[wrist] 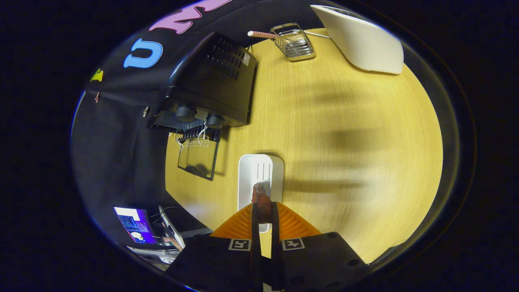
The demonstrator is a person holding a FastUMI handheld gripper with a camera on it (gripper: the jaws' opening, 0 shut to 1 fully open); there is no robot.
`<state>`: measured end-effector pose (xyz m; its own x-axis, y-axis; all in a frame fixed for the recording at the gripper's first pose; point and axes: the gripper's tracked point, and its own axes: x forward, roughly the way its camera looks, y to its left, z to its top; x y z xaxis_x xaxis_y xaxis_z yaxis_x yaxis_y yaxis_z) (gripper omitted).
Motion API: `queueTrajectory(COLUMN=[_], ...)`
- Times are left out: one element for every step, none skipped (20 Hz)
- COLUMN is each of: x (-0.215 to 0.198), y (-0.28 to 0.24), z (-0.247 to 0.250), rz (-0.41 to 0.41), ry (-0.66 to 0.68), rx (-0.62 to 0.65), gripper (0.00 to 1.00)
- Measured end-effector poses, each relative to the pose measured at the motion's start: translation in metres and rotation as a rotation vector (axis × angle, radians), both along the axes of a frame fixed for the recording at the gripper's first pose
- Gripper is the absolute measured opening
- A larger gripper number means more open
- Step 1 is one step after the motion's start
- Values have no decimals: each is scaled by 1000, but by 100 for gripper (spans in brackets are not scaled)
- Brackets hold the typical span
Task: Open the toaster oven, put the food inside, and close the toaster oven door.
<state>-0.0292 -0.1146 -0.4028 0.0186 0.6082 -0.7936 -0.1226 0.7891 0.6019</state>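
Hovering over the pale wood table (324, 121), gripper (264, 213) pinching brown food (261, 200) above the white tray (259, 170); toaster oven (211, 81) open beyond, against the black cloth wall (117, 154).

Bare table (324, 121) lies open between white tray (259, 178) and toaster oven (211, 81); oven door (198, 156) hangs open.

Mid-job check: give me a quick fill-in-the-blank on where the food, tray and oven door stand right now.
1. The gripper is shut on the ____.
2. The toaster oven door is ____.
3. The white tray lies just ahead of the fingers, on the ____.

Missing words: food; open; table
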Motion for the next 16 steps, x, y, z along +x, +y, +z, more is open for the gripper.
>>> queueTrajectory(x=[0, 2, 2, 4, 3, 2, 0, -1, -3, -5, -10, -14, -19, -23, -29, -32], y=[-2, -4, -5, -5, -5, -4, -1, 2, 8, 14, 23, 32, 44, 58, 72, 86], z=[6, 13, 21, 30, 41, 52, 63, 75, 87, 99, 110, 121, 131, 141, 153, 161], rz=[-17, -40, -69, -102, -135, -166, -193, -223, -251, -276, -294, -305, -314, -321, -331, -341], ry=[-25, -52, -80, -107, -132, -160, -187, -214, -239, -264, -290, -314, -335, -352, -368, -380], rx=[-9, -16, -23, -25, -24, -25, -26, -25, -19, -12, -6, 0, 9, 22, 38, 52], gripper=[13, 13, 13, 13, 13, 13, 13, 13, 13, 13, 13, 12, 13, 13, 13, 13])
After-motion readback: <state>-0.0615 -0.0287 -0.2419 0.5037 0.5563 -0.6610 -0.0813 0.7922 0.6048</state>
